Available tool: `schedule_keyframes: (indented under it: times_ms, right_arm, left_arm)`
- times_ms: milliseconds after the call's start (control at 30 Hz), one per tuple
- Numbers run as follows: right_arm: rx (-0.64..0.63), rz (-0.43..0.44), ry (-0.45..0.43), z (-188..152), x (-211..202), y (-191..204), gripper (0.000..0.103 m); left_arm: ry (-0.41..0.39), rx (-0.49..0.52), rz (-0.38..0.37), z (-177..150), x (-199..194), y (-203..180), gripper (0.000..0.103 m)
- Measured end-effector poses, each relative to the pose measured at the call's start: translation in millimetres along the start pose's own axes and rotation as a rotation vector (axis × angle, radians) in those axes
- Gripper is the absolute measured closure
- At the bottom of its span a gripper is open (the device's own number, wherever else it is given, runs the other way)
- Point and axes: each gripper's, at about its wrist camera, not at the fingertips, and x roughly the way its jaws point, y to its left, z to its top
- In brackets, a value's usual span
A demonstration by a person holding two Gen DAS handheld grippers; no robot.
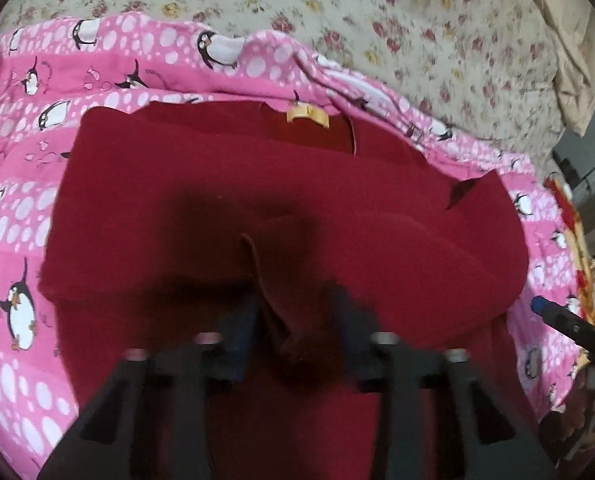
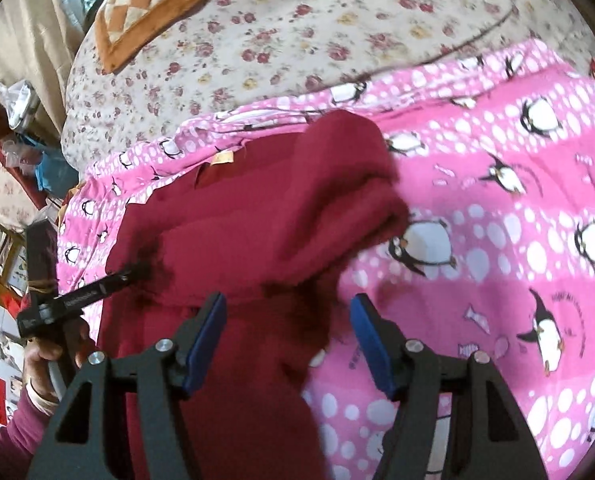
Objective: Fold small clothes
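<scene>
Partly blurred, the left gripper (image 1: 293,320) pinches a fold of the red garment (image 1: 257,184) on the pink penguin blanket (image 1: 17,184); the right gripper (image 2: 287,336) gapes released over the cloth.

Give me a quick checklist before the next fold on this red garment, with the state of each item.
1. Left claw pinching the red garment: ok, shut on a fold.
2. Right claw released: ok, open, cloth lies between the pads untouched.
3. Garment fully on the pink penguin blanket: ok.
4. Yellow neck label visible: ok.
5. Folded flap lying flat: not ok, bunched.
6. Edges aligned: cannot tell.
</scene>
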Motion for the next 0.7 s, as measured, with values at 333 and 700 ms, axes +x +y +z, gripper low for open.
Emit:
schedule_keyframes:
  times_ms: [333, 700]
  right_arm:
    - [0.024, -0.030, -0.047, 12, -5, -10, 0.034]
    - [0.081, -0.084, -0.021, 54, 49, -18, 0.035]
  left_arm:
    - [-0.275, -0.122, 0.003, 33, -65, 43, 0.103]
    - [-0.161, -0.253, 0.094, 29, -35, 84, 0.103]
